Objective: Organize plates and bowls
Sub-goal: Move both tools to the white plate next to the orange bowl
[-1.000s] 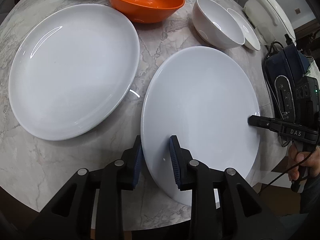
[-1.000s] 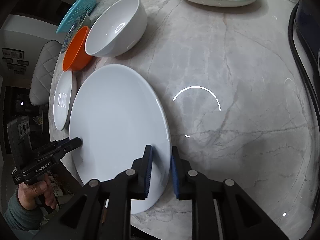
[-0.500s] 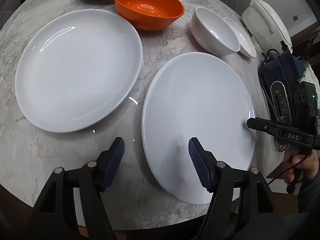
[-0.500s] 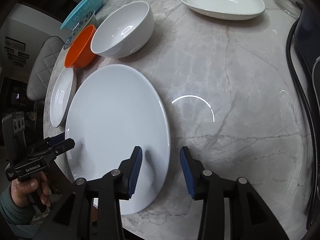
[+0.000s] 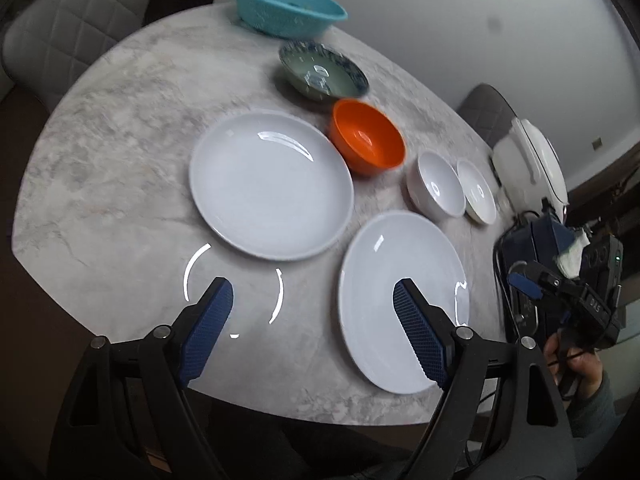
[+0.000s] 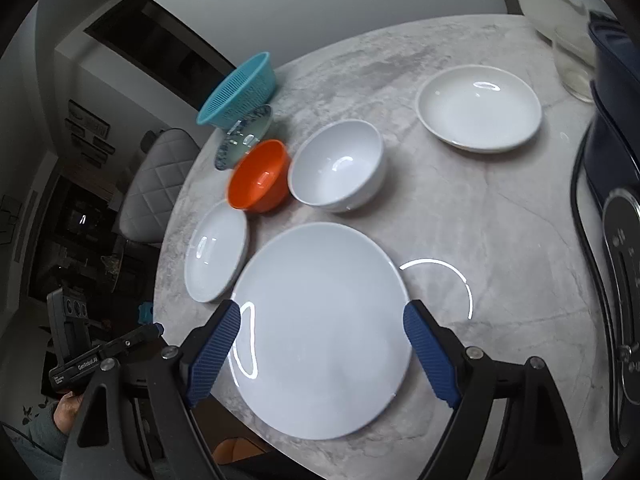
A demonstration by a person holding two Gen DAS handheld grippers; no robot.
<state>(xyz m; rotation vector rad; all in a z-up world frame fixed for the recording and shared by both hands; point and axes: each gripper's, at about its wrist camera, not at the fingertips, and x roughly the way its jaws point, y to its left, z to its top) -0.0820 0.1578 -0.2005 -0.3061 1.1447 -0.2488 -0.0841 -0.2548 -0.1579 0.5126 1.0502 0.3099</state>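
Note:
A large white plate (image 5: 400,300) (image 6: 320,328) lies flat near the table's front edge. A second large white plate (image 5: 270,184) (image 6: 216,252) lies beside it. Behind them stand an orange bowl (image 5: 366,144) (image 6: 260,176), a white bowl (image 5: 436,184) (image 6: 338,166), a shallow white dish (image 5: 478,192) (image 6: 478,108) and a green patterned bowl (image 5: 322,70) (image 6: 244,136). My left gripper (image 5: 310,324) is open and empty, raised above the front edge. My right gripper (image 6: 322,350) is open and empty, raised over the near plate.
A teal colander (image 5: 286,6) (image 6: 238,92) stands at the far edge of the marble table (image 5: 120,160). A dark blue appliance (image 6: 616,200) with a cable and a white container (image 5: 532,160) stand at the right. Grey chairs (image 5: 72,24) surround the table.
Both grippers let go of the near plate a second ago, opened wide, and have since pulled back and up. The plate now lies flat on the table.

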